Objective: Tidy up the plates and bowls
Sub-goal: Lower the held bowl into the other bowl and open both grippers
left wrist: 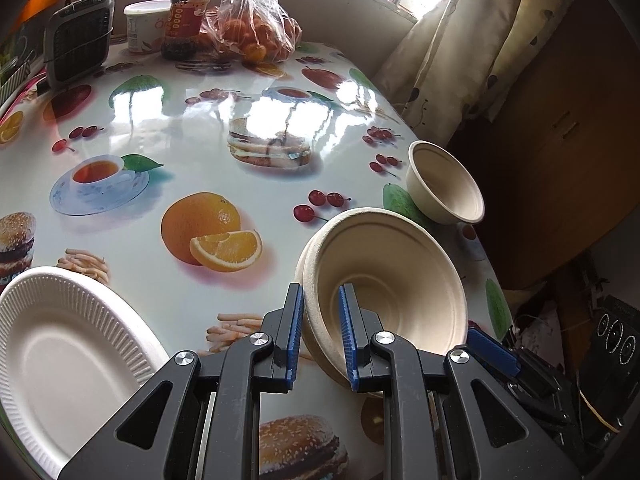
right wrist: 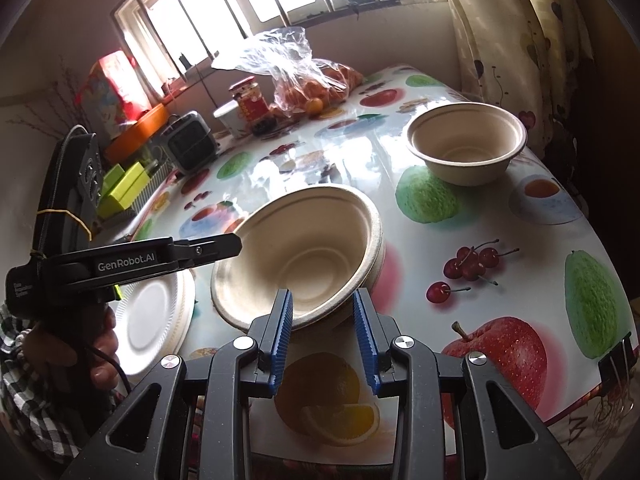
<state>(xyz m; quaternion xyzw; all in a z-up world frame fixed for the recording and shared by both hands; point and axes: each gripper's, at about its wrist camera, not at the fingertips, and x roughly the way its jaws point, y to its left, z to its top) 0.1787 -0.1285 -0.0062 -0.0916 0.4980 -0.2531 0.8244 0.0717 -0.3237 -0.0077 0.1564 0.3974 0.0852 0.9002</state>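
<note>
The large tan bowl (left wrist: 384, 288) is held off level near the right-hand edge of the table (left wrist: 192, 128), its mouth tipped toward the left gripper (left wrist: 320, 312). In the left wrist view its rim runs steeply, upper right to lower left. It looks like two nested bowls, as a doubled rim shows at the left side. The left gripper's jaws stand narrow and pinch the bowl's near wall: one blue pad outside, the other inside the bowl.

In the right wrist view the same bowl (right wrist: 296, 252) sits just ahead of the right gripper (right wrist: 322, 316). That gripper's jaws are partly apart, with the near lower rim between the fingertips; whether the pads press on it cannot be told.

A second, smaller tan bowl (right wrist: 466, 144) stands upright farther along, close to the table's right edge and the curtain (left wrist: 452, 52), well apart from the held bowl. A stack of white ribbed plates (left wrist: 60, 352) lies at the near left corner, partly over the table edge.

Between plates and bowls the glossy fruit-print cloth is bare. At the far end stand a bag of oranges (left wrist: 248, 28), a red-labelled jar (left wrist: 188, 16), a white tub (left wrist: 144, 24) and a small dark heater (left wrist: 78, 36).
</note>
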